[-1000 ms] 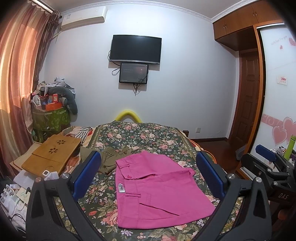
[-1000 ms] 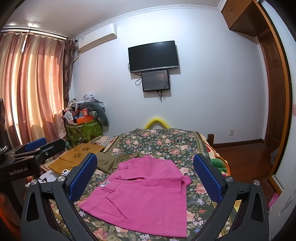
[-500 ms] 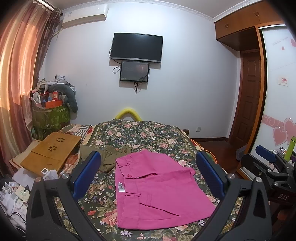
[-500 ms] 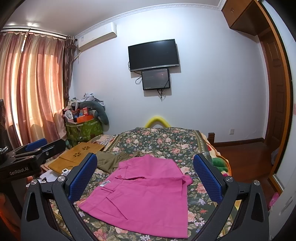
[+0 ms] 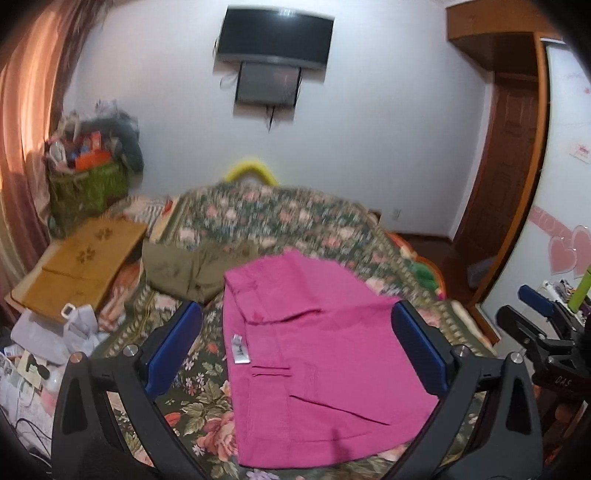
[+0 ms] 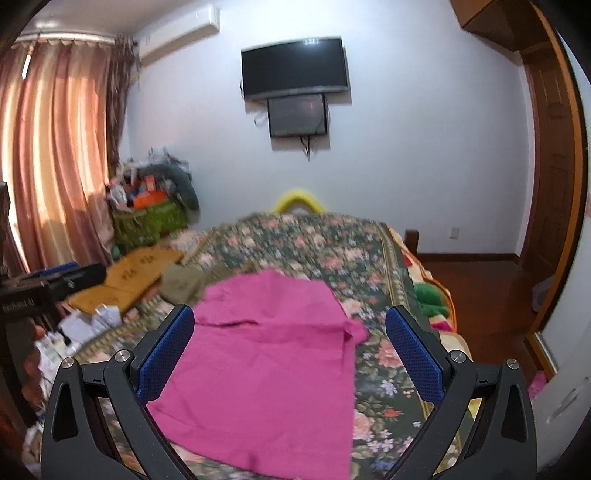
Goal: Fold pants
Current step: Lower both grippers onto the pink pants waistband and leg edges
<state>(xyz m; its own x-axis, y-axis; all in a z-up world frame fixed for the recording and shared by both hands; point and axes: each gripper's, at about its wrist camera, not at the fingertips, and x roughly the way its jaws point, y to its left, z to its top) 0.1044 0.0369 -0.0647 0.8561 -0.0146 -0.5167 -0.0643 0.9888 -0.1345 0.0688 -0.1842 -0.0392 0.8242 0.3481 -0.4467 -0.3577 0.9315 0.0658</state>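
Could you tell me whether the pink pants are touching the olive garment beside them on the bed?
Touching. In the left wrist view, the pink pants meet the olive garment at their far-left corner, with no floral bedspread visible between them.

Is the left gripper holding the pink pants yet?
No, the left gripper is open and empty, above the pink pants lying flat on the bed.

One pair of bright pink cotton pants (image 5: pixel 314 354), folded, centre of the frame. One crumpled olive-green garment (image 5: pixel 184 267), left of centre. One bed with a dark floral bedspread (image 5: pixel 273 218). Two black wall-mounted screens, upper centre: a wide television (image 5: pixel 275 38) above a smaller monitor (image 5: pixel 267 86). One tan wooden lap desk (image 5: pixel 85 258), middle left. One green bag stuffed with clutter (image 5: pixel 88 188), upper left. One yellow curved foam piece (image 5: pixel 253 170) behind the bed. One white air conditioner (image 6: pixel 177 33), upper left of the right wrist view.
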